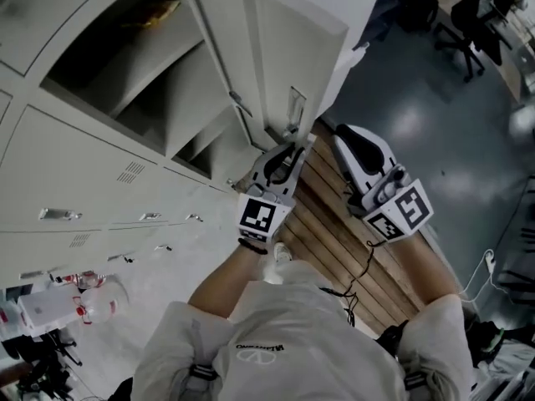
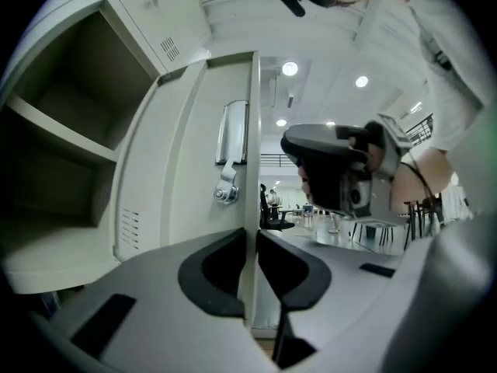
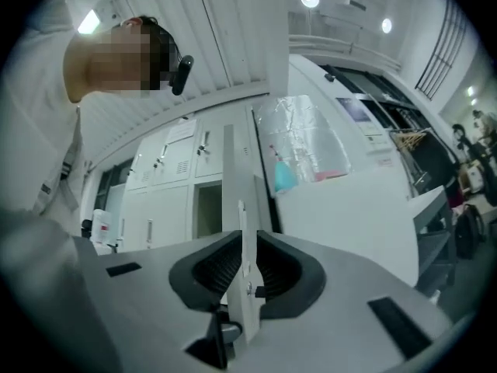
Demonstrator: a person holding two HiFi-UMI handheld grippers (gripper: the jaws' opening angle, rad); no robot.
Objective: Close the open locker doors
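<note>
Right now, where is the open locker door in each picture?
Head view: the open locker door is top middle.
Left gripper view: door in the centre, its edge between the jaws.
Right gripper view: a thin edge between the jaws, centre, seemingly the same door.
Shared landmark: the closed white lockers beside it.

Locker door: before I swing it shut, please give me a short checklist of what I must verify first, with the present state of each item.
1. Left tool grips the locker door at its free edge: ok, the edge is clamped from both sides.
2. Right tool holds the same door: ok, a door edge sits tight in it.
3. Latch is clear of both tools: ok, it is above the left one.
4. Nothing sticks out of the open compartment: ok in the head view.
5. Latch will catch when shut: cannot tell.
</note>
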